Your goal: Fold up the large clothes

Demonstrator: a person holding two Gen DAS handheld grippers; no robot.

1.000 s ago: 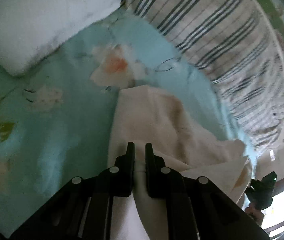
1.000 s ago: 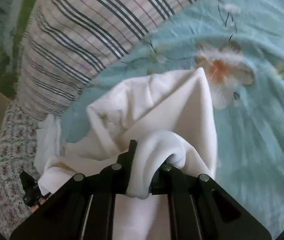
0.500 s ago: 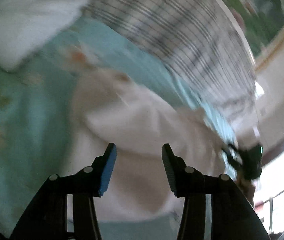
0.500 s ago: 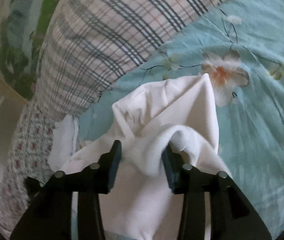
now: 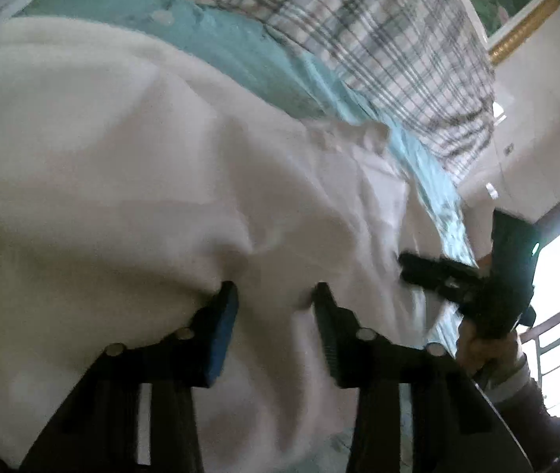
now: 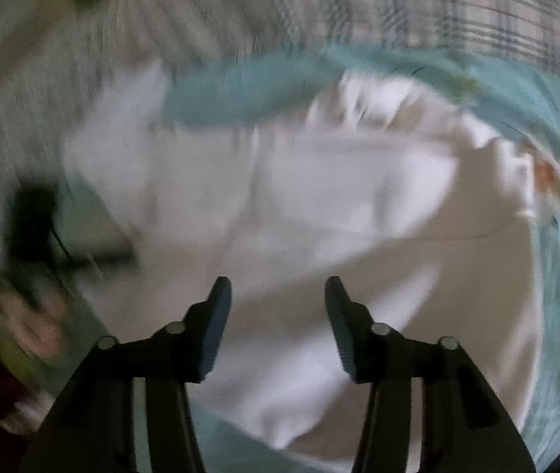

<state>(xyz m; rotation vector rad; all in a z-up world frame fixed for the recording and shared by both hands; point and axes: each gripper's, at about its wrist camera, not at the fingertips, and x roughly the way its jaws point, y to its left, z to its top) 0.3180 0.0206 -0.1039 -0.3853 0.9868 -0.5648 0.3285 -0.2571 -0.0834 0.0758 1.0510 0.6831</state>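
Left hand-held gripper just narrowing, jaws apart over white garment on blue bedsheet. Right hand-held gripper released, blurred. Only left view: hand at three o'clock, picture frame.

I see a plain white garment on a pale turquoise sheet, one orange-centred flower print at its edge, a plaid blanket in grey, navy and thin red lines, and black grippers with blue pads.
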